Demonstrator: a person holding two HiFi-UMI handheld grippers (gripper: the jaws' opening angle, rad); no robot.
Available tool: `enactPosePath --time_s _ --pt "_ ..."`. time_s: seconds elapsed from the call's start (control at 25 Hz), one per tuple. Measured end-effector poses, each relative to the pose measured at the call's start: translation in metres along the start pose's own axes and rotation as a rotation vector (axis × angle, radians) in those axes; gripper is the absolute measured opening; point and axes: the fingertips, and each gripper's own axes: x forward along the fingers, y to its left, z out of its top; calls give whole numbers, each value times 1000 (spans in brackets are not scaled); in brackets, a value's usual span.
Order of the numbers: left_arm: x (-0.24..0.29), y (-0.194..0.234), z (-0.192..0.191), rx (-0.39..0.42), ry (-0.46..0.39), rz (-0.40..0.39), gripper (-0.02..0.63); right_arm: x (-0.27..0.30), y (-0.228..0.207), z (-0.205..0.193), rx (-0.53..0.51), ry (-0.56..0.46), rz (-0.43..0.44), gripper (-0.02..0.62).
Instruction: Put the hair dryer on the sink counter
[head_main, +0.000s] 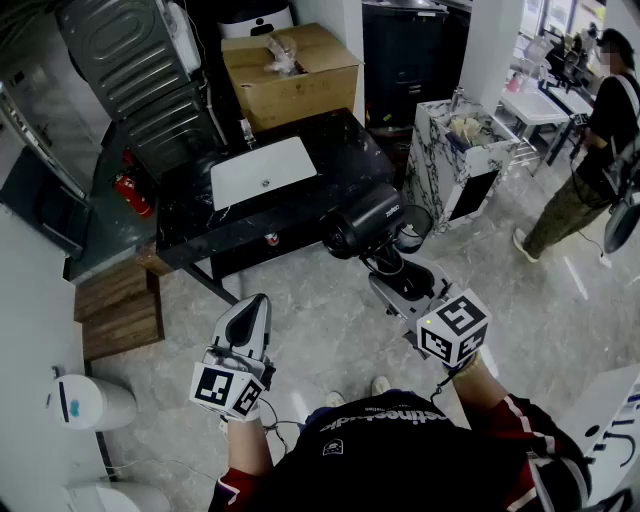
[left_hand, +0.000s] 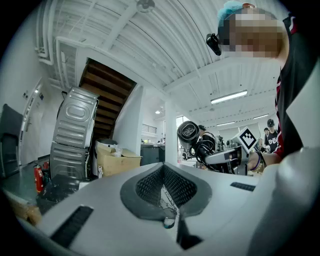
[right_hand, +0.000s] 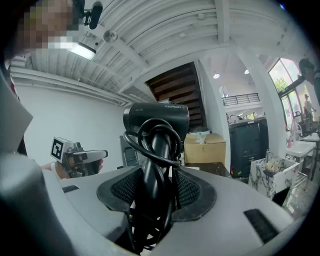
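A black hair dryer with its cord wound round the handle is held up over the floor, just in front of the black sink counter with its white basin. My right gripper is shut on the dryer's handle. In the right gripper view the hair dryer stands upright between the jaws of the right gripper, cord loops bulging out. My left gripper hangs lower left over the floor, shut and empty. From the left gripper the hair dryer shows off to the right.
A cardboard box sits behind the counter, with a tilted metal appliance to its left. A marble-patterned cabinet stands right of the counter. A person stands far right. A wooden step and a white bin lie left.
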Motion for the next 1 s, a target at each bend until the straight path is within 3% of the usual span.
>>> enactPosePath --time_s 0.68,1.0 --pt "21 0 -1 -5 0 8 15 9 -10 -3 -5 15 48 215" --pt "56 -8 -3 -11 -5 -4 15 4 -44 -6 14 29 57 215"
